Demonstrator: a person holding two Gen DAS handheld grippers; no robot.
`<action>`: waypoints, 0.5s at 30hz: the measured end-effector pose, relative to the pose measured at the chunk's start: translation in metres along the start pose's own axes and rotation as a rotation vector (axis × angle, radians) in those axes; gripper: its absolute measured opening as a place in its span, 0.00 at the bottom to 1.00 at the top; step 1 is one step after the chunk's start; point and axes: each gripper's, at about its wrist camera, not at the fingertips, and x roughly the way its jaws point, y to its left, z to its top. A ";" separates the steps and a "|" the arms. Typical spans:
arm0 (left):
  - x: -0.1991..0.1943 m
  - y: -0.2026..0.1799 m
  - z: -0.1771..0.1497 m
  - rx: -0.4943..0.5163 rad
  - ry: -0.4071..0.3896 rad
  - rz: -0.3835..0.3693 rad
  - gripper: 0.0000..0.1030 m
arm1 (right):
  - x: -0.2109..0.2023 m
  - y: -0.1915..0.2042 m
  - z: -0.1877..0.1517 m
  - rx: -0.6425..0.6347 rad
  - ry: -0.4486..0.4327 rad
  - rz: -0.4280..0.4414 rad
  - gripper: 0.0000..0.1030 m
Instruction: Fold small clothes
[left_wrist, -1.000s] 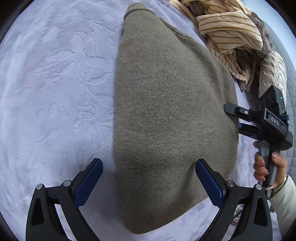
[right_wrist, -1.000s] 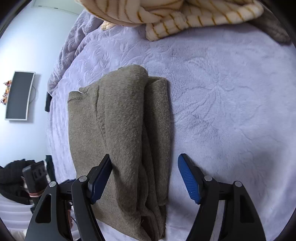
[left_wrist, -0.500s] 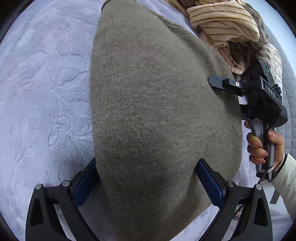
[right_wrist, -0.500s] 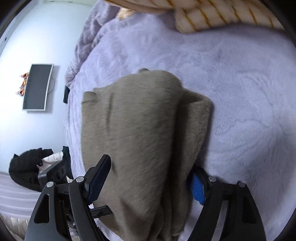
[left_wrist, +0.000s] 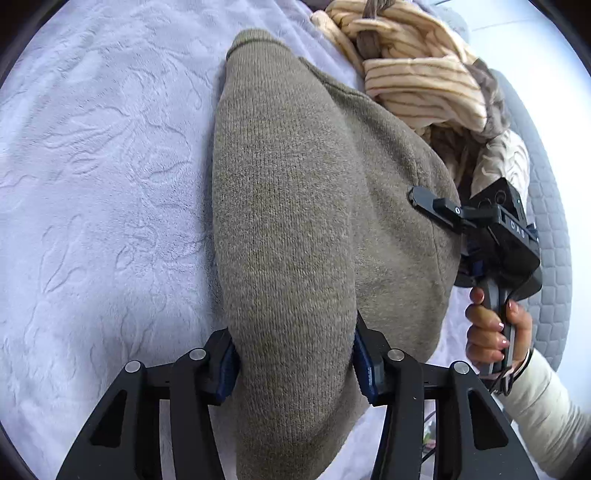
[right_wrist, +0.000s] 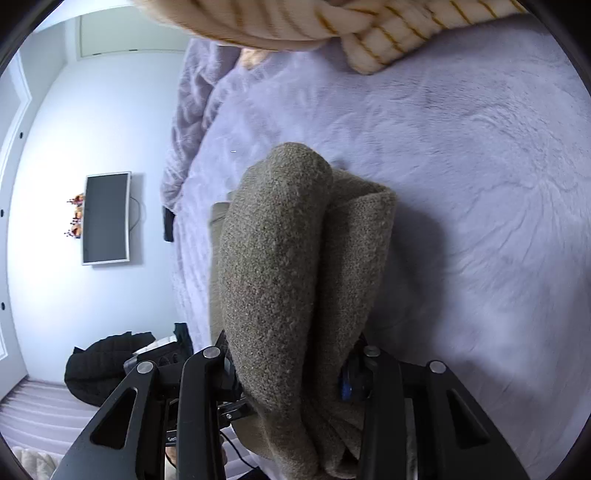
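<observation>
An olive-brown knitted garment (left_wrist: 295, 206), folded into a long thick bundle, lies on a pale lilac bedspread (left_wrist: 92, 166). My left gripper (left_wrist: 291, 358) is shut on its near end, the knit bulging up between the blue pads. My right gripper (right_wrist: 291, 369) is shut on the bundle's other side (right_wrist: 280, 266), which is lifted and bunched in the right wrist view. The right gripper (left_wrist: 439, 210) also shows in the left wrist view, clamped on the garment's right edge and held by a hand (left_wrist: 491, 332).
A heap of cream striped clothes (left_wrist: 417, 77) lies at the far right of the bed, also at the top of the right wrist view (right_wrist: 332, 26). A wall screen (right_wrist: 107, 218) and a black jacket (right_wrist: 103, 365) are beyond the bed's edge.
Both grippers moved onto the garment and closed on it from open. The cloth has been bunched and its right side lifted off the bedspread.
</observation>
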 end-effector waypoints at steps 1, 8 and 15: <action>-0.007 -0.001 -0.003 0.000 -0.005 -0.004 0.51 | -0.001 0.003 -0.003 -0.003 -0.002 0.009 0.38; -0.058 0.000 -0.042 0.054 -0.045 -0.010 0.51 | -0.009 0.045 -0.037 -0.036 -0.003 0.040 0.38; -0.114 0.025 -0.077 0.080 -0.068 0.048 0.51 | 0.016 0.083 -0.087 -0.066 0.014 0.058 0.38</action>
